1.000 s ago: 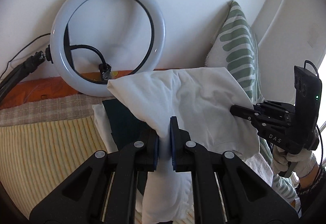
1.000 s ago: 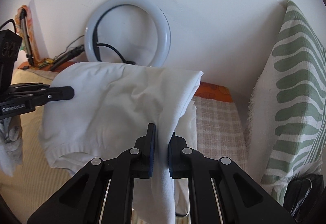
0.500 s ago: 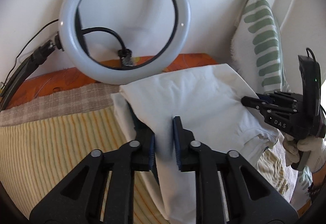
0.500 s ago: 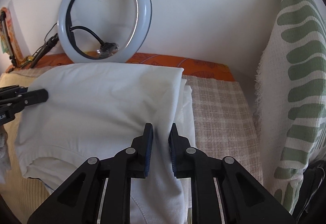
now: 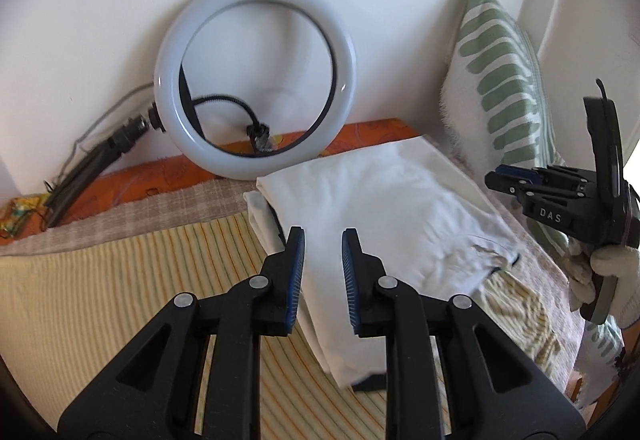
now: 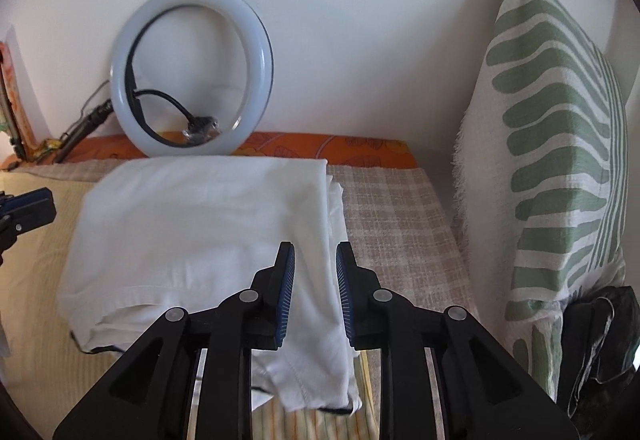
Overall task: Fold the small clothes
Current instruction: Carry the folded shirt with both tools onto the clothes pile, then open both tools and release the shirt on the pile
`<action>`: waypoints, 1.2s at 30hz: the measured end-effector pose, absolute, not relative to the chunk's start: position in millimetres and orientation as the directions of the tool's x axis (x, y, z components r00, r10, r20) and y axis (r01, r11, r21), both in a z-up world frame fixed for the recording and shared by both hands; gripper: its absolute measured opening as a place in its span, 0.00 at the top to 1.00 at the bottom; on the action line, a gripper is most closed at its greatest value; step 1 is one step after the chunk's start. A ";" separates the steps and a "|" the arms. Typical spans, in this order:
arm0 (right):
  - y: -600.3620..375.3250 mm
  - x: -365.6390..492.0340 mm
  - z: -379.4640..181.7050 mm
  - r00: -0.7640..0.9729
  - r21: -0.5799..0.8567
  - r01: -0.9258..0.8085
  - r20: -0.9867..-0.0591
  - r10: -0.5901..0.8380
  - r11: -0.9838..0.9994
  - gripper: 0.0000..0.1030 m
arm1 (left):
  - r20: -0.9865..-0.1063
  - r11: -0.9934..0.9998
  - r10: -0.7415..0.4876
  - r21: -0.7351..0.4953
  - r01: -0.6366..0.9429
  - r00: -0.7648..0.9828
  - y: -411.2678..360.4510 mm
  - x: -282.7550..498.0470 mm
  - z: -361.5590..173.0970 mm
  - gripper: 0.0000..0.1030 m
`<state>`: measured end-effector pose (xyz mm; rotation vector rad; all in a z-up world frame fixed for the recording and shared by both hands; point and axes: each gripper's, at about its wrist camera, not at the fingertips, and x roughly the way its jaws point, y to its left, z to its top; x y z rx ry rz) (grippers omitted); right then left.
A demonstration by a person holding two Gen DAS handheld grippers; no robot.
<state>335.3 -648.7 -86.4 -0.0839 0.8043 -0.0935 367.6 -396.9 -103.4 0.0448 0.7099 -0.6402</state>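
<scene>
A folded white garment [image 5: 384, 208] lies flat on top of a small stack of folded clothes on the bed; it also shows in the right wrist view [image 6: 200, 224]. My left gripper [image 5: 322, 240] is open and empty, just above the garment's left edge. My right gripper [image 6: 315, 252] is open and empty, just above its right edge. The right gripper also shows at the right of the left wrist view [image 5: 504, 180]. The left gripper's fingertips [image 6: 28, 204] show at the left edge of the right wrist view.
A white ring light [image 5: 256, 80] leans on the wall behind the stack, its stand and cable to the left. A green-patterned pillow [image 6: 560, 144] stands upright at the right. The bed has a yellow striped cover [image 5: 120, 280] and a checked cloth [image 6: 392, 224].
Both grippers lowered the white garment onto the stack, then opened and let go of it. The garment now lies flat instead of hanging between them.
</scene>
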 end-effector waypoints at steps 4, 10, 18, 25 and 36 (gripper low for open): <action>-634.0 311.4 -62.0 0.721 -0.107 0.047 -0.685 -0.108 0.993 0.81 | -0.592 0.804 -0.540 -0.152 0.575 0.598 -387.3 339.3 -80.6 0.82; -614.2 274.2 -30.5 0.758 -0.098 0.045 -0.645 -0.098 0.994 0.81 | -0.551 0.795 -0.553 -0.122 0.594 0.626 -366.7 292.4 -49.6 0.83; -579.0 215.4 0.5 0.792 -0.122 0.041 -0.601 -0.107 0.992 0.71 | -0.505 0.790 -0.569 -0.118 0.601 0.649 -335.2 235.8 -19.5 0.82; -556.2 171.7 10.3 0.811 -0.113 0.039 -0.577 -0.097 0.993 0.59 | -0.455 0.794 -0.568 -0.085 0.602 0.685 -308.6 187.3 -5.2 0.53; -532.3 126.4 5.6 0.828 -0.081 0.053 -0.554 -0.089 0.995 0.42 | -0.435 0.813 -0.568 -0.164 0.559 0.698 -270.9 147.3 -17.7 0.21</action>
